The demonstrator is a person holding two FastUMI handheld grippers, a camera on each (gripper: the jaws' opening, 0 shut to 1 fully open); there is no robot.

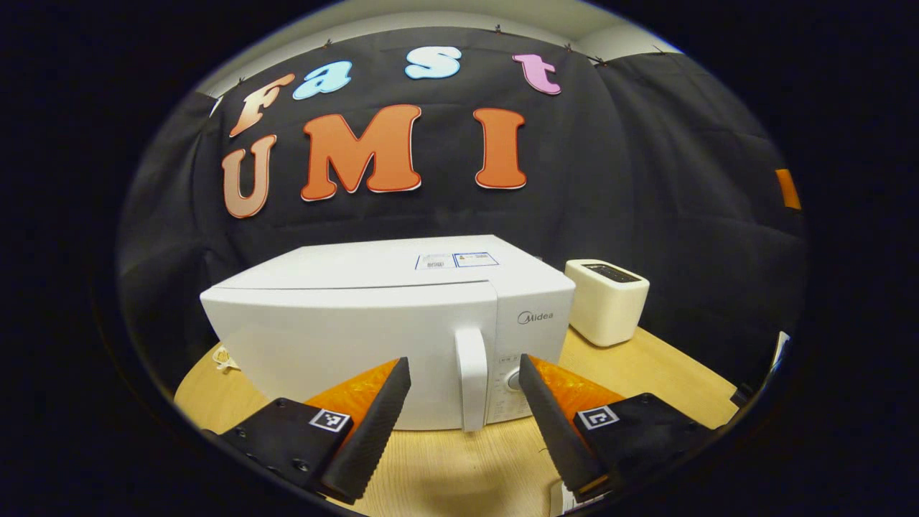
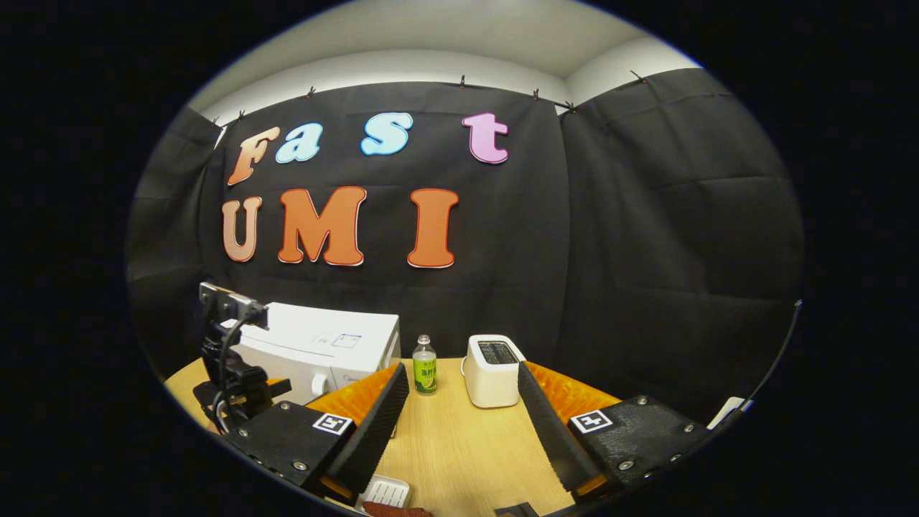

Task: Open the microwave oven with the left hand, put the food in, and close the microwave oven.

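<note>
1. Left gripper view: white microwave oven (image 1: 388, 316), boxy, smooth and glossy, door shut, standing on a pale wood-grain table (image 1: 646, 373).
2. Vertical white handle (image 1: 471, 377) at the door's right edge; round knob (image 1: 513, 380) just right of the handle.
3. Cream toaster (image 1: 607, 300), rounded block with a dark top slot, right of the microwave oven and apart from it.
4. Left gripper (image 1: 465, 416) spread wide, ribbed fingers (image 1: 373, 431) flanking the handle, short of it, holding nothing.
5. Right gripper view: right gripper (image 2: 463, 424) likewise spread wide and empty, above the table, right of the microwave oven.
6. Clear plastic bottle (image 2: 424, 365) with a green label, upright between microwave oven and toaster.
7. White ridged tray (image 2: 384, 492) and a reddish-brown food piece (image 2: 395, 510) at the near table edge, right of the microwave oven; shapes partly cut off.
</note>
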